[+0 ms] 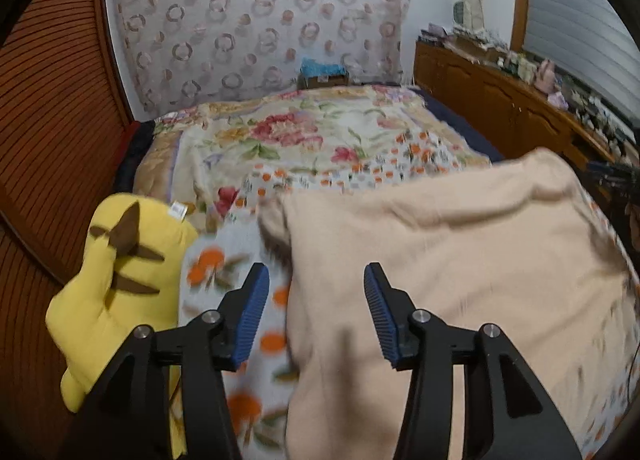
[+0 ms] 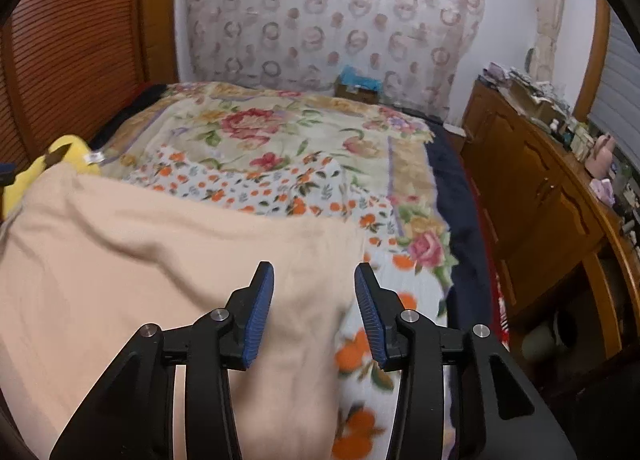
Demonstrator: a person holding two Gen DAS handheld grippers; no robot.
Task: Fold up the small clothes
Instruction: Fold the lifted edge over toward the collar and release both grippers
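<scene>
Left claw sits open in the left wrist view, blue pads apart with nothing pinched, hovering right over the left edge of the peach cloth. That cloth lies spread on the bed, on top of the orange-print sheet. Just left of the cloth there's a yellow plush, and well beyond it a floral blanket. A wooden dresser stands off to the cloth's right.

Right wrist view: right claw is open too, nothing between the pads, over the cloth's right edge, so one finger is above cloth and the other above the sheet. The plush peeks out behind the cloth's far left corner. It's all a bit blurry up close.
</scene>
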